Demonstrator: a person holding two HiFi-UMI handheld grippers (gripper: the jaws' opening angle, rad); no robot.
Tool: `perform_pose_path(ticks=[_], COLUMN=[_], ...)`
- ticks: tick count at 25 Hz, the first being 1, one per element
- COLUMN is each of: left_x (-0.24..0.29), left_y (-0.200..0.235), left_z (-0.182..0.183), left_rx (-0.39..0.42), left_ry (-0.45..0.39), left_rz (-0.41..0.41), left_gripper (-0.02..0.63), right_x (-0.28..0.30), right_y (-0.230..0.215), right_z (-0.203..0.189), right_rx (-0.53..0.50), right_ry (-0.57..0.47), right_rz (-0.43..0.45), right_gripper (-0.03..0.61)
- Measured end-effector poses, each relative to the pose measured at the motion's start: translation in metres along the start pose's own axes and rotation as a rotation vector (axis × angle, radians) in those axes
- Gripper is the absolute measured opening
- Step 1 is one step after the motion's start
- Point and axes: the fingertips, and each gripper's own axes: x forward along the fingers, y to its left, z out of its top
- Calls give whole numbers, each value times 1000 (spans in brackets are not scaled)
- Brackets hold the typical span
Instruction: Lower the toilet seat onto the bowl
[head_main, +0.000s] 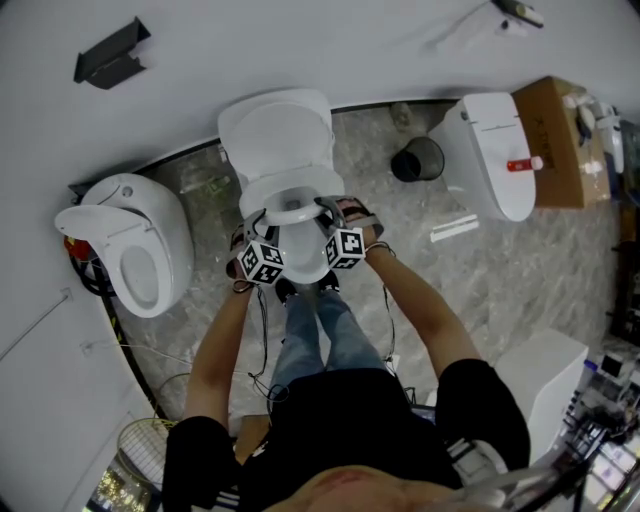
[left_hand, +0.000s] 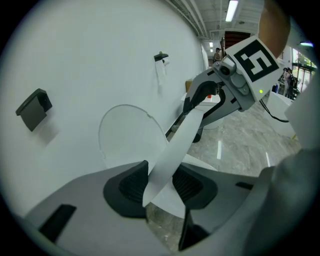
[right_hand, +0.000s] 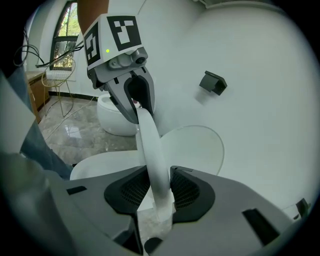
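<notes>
Midway down, the toilet seat (right_hand: 151, 150) appears partly lowered above the bowl (head_main: 303, 260), its rim pinched on either side by the left tongs (left_hand: 160, 187) and right tongs (right_hand: 152, 192). Next should come a slow, level descent until it rests flat.

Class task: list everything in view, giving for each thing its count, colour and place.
middle toilet: one, white, against the wall, lid up
toilet seat: one, white, above its bowl, gripped at both sides
left toilet: one, white, lid open
right toilet: one, white, lid down
bin: one, black, floor beside right toilet
cardboard box: one, brown, beyond right toilet
bracket: one, black, on the wall
floor: grey marble
left tongs: one, grey, shut on the toilet seat
right tongs: one, grey, shut on the toilet seat
arms: two, bare, stretched toward the toilet seat
</notes>
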Motion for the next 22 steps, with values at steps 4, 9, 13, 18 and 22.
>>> perform_pose_path(ticks=[4, 9, 13, 18, 22], left_x=[-4, -8, -7, -7, -6], left_y=[-27, -61, -77, -92, -104], left_z=[-19, -43, -56, -69, -78], left_rx=[61, 141, 182, 218, 244], left_ry=[35, 80, 101, 114, 126], left_rz=[-24, -49, -57, -71, -86], left_gripper=[155, 164, 169, 173, 178], right_x=[-6, -11, -11, -11, -10], right_y=[30, 70, 90, 112, 127], right_z=[-7, -18, -25, -32, -37], right_rx=[-24, -87, -112, -133, -144], right_ry=[11, 37, 51, 55, 56], right_rz=[21, 55, 68, 92, 107], right_gripper=[134, 124, 127, 132, 138])
